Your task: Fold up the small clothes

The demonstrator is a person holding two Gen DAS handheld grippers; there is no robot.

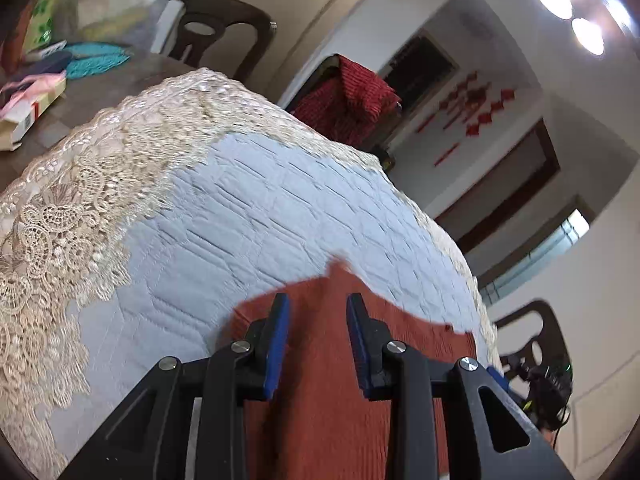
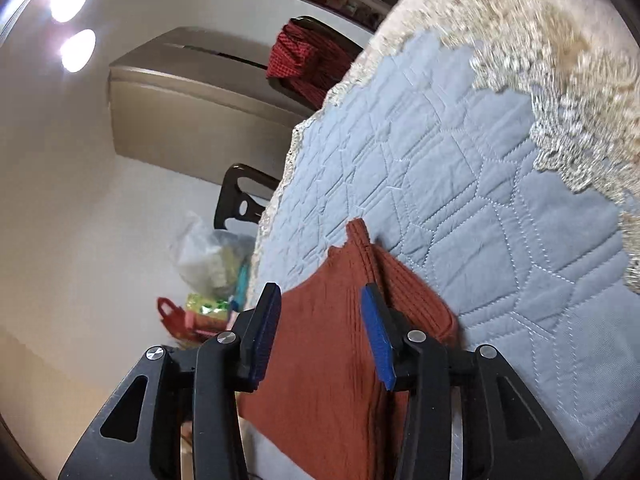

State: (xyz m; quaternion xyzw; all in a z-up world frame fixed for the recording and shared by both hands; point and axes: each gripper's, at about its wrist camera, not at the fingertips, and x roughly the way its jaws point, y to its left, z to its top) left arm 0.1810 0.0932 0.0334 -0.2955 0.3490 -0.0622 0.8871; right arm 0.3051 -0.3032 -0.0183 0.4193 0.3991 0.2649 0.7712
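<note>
A small rust-red ribbed garment [image 1: 320, 360] lies on a grey-blue quilted mat [image 1: 248, 216]. In the left wrist view my left gripper [image 1: 318, 304] is open, its blue pads spread over the garment with cloth showing between them. In the right wrist view the same garment [image 2: 320, 360] lies with a raised seam and a pointed corner toward the far side. My right gripper [image 2: 320, 296] is open above it, nothing pinched between the pads. The garment's near part is hidden under both grippers.
The mat [image 2: 500, 200] has a cream lace border [image 1: 80, 200] and covers a table. Boxes and teal mats [image 1: 96, 58] lie at the far left. Dark chairs [image 1: 224, 28] stand around; one holds a red checked cloth [image 1: 348, 100]. Bags [image 2: 208, 264] sit beyond the table edge.
</note>
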